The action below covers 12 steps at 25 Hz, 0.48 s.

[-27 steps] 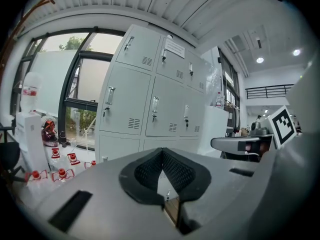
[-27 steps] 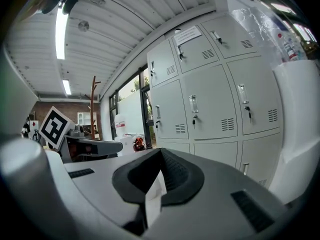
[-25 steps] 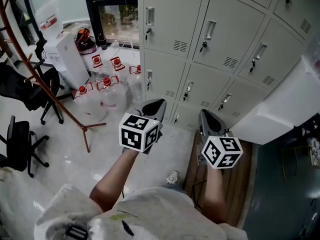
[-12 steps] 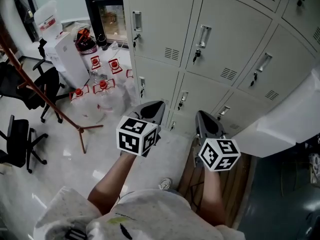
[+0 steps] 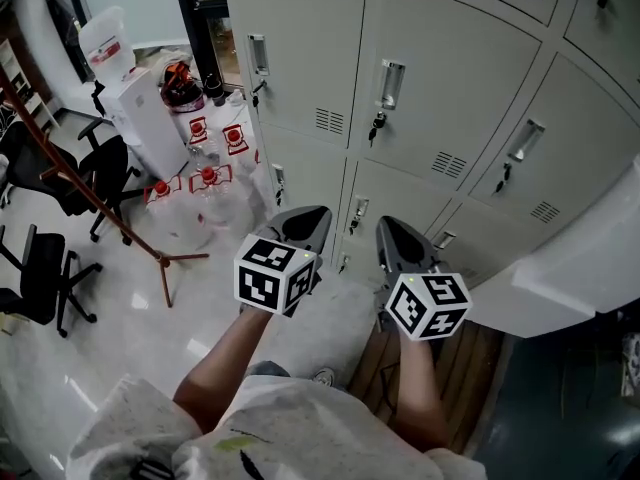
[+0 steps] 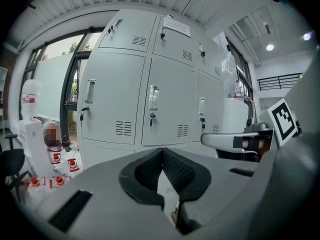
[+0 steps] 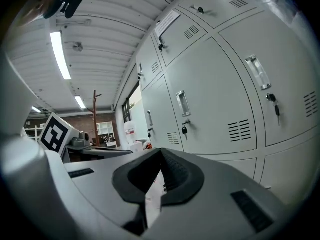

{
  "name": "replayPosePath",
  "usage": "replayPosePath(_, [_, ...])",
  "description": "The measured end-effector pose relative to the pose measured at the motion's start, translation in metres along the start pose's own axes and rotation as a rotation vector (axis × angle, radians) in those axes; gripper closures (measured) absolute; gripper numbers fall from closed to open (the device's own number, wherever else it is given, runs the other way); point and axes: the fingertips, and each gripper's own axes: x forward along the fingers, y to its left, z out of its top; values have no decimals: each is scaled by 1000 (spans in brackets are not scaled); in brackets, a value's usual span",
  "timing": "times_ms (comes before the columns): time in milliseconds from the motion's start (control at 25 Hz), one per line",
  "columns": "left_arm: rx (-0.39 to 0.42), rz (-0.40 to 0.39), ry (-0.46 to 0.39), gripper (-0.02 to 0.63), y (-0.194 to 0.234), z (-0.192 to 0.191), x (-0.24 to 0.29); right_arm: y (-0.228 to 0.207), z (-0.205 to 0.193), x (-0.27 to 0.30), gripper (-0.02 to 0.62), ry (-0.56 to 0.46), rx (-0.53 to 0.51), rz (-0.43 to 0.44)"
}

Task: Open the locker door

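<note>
Grey lockers (image 5: 450, 78) fill the wall ahead, every door closed. The nearest middle door (image 5: 440, 98) has a chrome handle (image 5: 390, 83) with a key (image 5: 377, 124) below it. My left gripper (image 5: 303, 223) and right gripper (image 5: 396, 236) hang side by side below that row, well apart from the doors. Both are shut with nothing between the jaws. In the left gripper view my left gripper (image 6: 162, 153) points at two closed doors and a handle (image 6: 153, 97). In the right gripper view my right gripper (image 7: 160, 152) points at a door with a handle (image 7: 183, 103) and a key (image 7: 185, 130).
Water bottles with red caps (image 5: 207, 178) and a white dispenser (image 5: 135, 113) stand on the floor to the left. A wooden coat stand (image 5: 90, 193) and black office chairs (image 5: 40, 268) are further left. A white box-like surface (image 5: 590, 268) juts in at right above wooden planks (image 5: 470, 358).
The lockers have shifted left and grown larger in the head view, as the person moves closer. Both grippers stay shut and side by side.
</note>
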Motion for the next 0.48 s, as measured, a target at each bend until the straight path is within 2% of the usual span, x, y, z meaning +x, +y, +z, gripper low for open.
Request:
replayPosePath(240, [4,3,-12,600,2,8,16,-12,9,10,595,-26,24,14])
replayPosePath(480, [7,-31,-16,600,15,12,34,-21,19,29,594,-64,64,-6])
